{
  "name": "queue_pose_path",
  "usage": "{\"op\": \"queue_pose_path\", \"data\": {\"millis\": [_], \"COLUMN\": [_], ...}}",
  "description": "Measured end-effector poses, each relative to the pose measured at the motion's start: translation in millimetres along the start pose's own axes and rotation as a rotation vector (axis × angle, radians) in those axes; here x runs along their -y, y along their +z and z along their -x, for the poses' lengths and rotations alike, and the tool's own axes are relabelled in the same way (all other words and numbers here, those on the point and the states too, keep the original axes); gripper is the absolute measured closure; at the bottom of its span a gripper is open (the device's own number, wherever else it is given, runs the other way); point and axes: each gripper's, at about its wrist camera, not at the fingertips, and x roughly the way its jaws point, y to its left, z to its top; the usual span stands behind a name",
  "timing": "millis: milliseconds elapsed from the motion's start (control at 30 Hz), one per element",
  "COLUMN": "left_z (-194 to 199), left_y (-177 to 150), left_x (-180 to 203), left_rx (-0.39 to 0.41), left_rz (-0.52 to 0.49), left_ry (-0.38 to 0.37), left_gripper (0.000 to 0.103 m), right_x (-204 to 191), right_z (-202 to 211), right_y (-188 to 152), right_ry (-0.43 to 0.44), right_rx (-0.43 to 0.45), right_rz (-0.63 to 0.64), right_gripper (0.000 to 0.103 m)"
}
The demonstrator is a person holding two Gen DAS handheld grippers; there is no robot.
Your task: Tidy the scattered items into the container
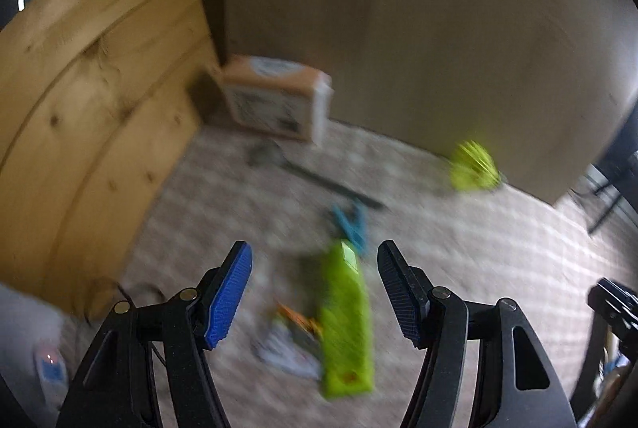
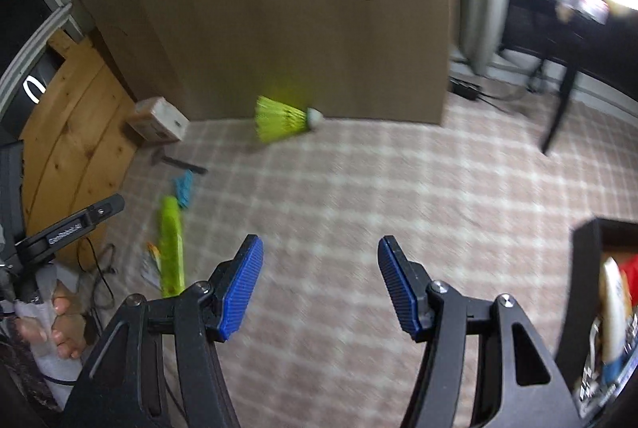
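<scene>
My left gripper (image 1: 315, 292) hangs open above a long lime-green packet (image 1: 347, 324) lying on the checked carpet; nothing sits between its pads. Beside the packet lie a small white and orange wrapper (image 1: 289, 344), a blue clip (image 1: 353, 224) and a dark razor-like tool (image 1: 315, 175). A yellow-green shuttlecock (image 2: 285, 123) rests near the foot of the big cardboard box (image 2: 279, 9). My right gripper (image 2: 321, 284) is open over bare carpet, well short of the shuttlecock. A black container (image 2: 586, 268) with several items in it shows at the right edge.
A wooden panel (image 1: 91, 109) leans on the left. A small orange and white carton (image 1: 275, 97) stands in the corner by the box. Cables (image 2: 95, 268) and a person's bare foot (image 2: 65, 324) lie at lower left. A dark table leg (image 2: 558, 109) stands at the right.
</scene>
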Motion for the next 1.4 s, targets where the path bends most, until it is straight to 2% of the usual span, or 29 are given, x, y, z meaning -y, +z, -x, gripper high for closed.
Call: {"op": "queue_pose_path", "data": {"millis": [167,333,467,567,667,733,767,867,933,1033,1067,1200,1367,1400], "left_z": [-37,-66,-85,-107,-130,-140,-142,-137,-132,-134,-137,-152,-169,-169], "left_y": [52,109,143,158,159,149,140,113,104,103,104,109,104,100], "left_x": [-49,-80,-73,-58,-50,-48,-47,-44,-49,-58,-60,-56,-13,-4], "left_rx": [0.007,0.028,0.057,0.048,-0.004,-0.045,-0.071,-0.075,-0.069,-0.051,-0.056,-0.081,-0.104,-0.116], "left_rz": [0.077,0.162,0.129,0.058,0.022,0.009,-0.004,-0.045,-0.032,0.001,0.021,0.067,-0.065,-0.096], "left_ry": [0.003,-0.009,0.002,0.041,0.058,0.015,-0.005,-0.035,-0.049,0.0,0.001,-0.023,-0.017,-0.052], "left_gripper": [0.04,0.04,0.04,0.04,0.04,0.04,0.036,0.033,0.031,0.027,0.025,0.024,0.02,0.019], "right_x": [-27,-30,-30,-33,-33,-34,-34,-32,-31,-32,-33,-38,-37,-35], "right_z": [-33,-74,-99,-111,-119,-122,-123,-123,-123,-123,-124,-129,-134,-134], "right_y": [28,43,49,52,53,53,53,53,54,53,54,54,59,60], "right_ry": [0.009,0.021,0.03,0.022,0.03,0.034,0.035,0.038,0.047,0.058,0.062,0.079,0.074,0.074], "right_rx": [0.003,-0.05,-0.086,-0.098,-0.112,-0.118,-0.119,-0.119,-0.12,-0.118,-0.118,-0.13,-0.128,-0.126], "right_rz": [0.029,-0.014,-0.037,-0.026,-0.026,-0.023,-0.022,-0.021,-0.027,-0.026,-0.026,-0.025,-0.03,-0.035], "right_gripper": [0.044,0.044,0.044,0.044,0.044,0.044,0.044,0.044,0.044,0.044,0.044,0.044,0.044,0.044]}}
